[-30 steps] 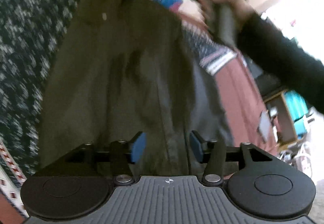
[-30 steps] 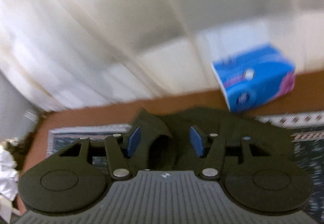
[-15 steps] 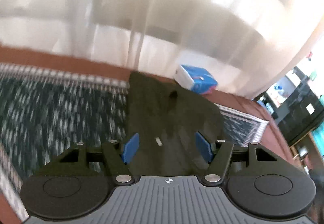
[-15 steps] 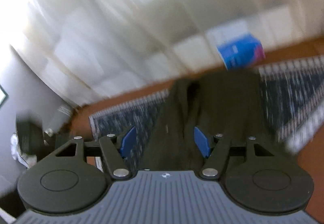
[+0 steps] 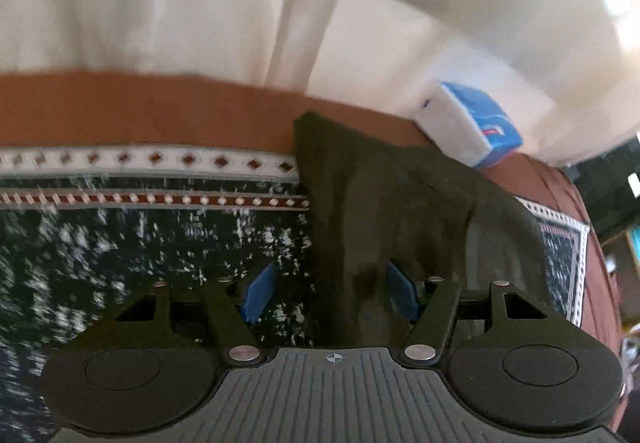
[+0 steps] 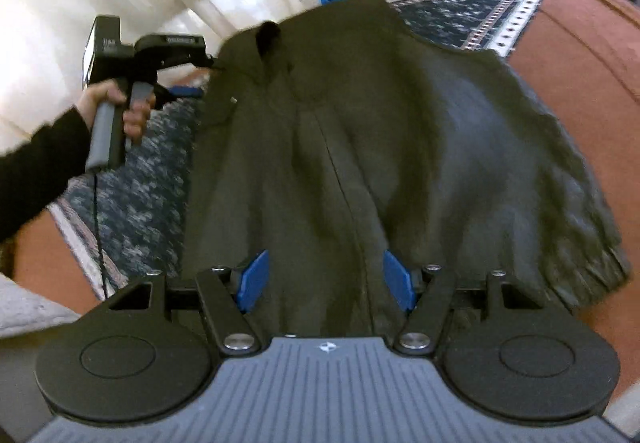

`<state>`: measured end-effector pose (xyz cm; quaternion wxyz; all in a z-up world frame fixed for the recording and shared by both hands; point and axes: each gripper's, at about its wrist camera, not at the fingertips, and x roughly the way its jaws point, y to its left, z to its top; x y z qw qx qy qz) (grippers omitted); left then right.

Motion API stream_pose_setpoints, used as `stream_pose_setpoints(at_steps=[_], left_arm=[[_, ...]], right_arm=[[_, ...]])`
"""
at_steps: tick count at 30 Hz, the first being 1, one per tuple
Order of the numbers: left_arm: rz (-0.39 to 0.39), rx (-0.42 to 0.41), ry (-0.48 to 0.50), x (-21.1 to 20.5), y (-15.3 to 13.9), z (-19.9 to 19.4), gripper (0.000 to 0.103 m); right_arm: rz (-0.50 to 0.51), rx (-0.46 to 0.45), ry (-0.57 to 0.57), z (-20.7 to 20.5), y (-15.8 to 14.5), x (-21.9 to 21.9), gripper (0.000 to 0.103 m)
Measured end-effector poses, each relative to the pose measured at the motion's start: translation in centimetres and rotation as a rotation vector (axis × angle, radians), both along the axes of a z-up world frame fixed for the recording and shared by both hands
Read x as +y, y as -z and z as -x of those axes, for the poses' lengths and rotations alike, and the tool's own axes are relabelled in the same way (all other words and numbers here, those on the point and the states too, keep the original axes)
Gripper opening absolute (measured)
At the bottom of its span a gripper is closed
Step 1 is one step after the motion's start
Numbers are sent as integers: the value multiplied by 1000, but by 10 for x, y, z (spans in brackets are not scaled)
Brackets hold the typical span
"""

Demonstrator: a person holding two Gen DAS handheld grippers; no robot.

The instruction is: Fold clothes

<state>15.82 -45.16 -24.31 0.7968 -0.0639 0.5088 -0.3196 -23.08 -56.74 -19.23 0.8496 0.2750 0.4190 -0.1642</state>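
While the dark olive garment [image 6: 360, 131] lies spread flat on the patterned navy rug [image 5: 140, 243], I hold both grippers above it with nothing between their blue pads. The right gripper [image 6: 326, 279] has its fingers [image 6: 253, 281] standing apart over the garment's near edge, having just been opening, and they press on no cloth. The left gripper [image 5: 330, 293] also has its fingers [image 5: 258, 293] spread; in the left wrist view its left pad is over the rug and its right pad over the garment's side edge. In the right wrist view, my left hand [image 6: 116, 107], in a black sleeve [image 6: 36, 167], grips the left device's handle at the garment's far left corner. The garment's far end reaches the rust-brown floor [image 5: 140, 107] beyond the rug's white border, near a blue-and-white tissue pack [image 5: 470, 127] that sits against pale curtains [image 5: 180, 3].
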Motion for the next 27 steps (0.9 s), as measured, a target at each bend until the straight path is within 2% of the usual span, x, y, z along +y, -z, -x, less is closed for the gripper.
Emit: stream_pose_setpoints(at_steps=[3, 6, 7, 10, 14, 15, 16, 18, 19, 21, 24, 26, 27], left_arm=[[43, -10, 0, -3, 3, 0, 71], [49, -13, 37, -8, 6, 1, 23], [43, -25, 49, -9, 6, 3, 15], [43, -70, 84, -5, -2, 5, 3], [35, -97, 103, 6, -8, 0, 3], [35, -94, 110, 7, -9, -1, 14], [34, -93, 115, 7, -9, -3, 29], [32, -113, 107, 3, -12, -5, 34], [31, -124, 102, 1, -14, -6, 44], [28, -143, 93, -4, -16, -8, 57], [11, -139, 74, -12, -12, -15, 58], [1, -126, 62, -17, -9, -19, 55], [-14, -131, 67, -19, -7, -19, 21]], right_arm=[[28, 41, 31, 2, 2, 5, 68], [64, 81, 27, -3, 4, 9, 68], [71, 95, 26, -6, 6, 9, 68], [105, 102, 42, -11, 5, 11, 60], [141, 28, -22, -10, -15, 26, 60], [161, 29, -31, -9, -15, 27, 61], [177, 33, -36, -8, -15, 27, 62], [168, 53, -8, -6, -8, 19, 63], [146, 56, 3, -4, -5, 14, 63], [111, 70, 10, 1, 1, 11, 63], [83, 97, 8, 5, 10, 13, 63], [68, 114, 8, 7, 16, 15, 62], [60, 123, 8, 8, 18, 16, 59]])
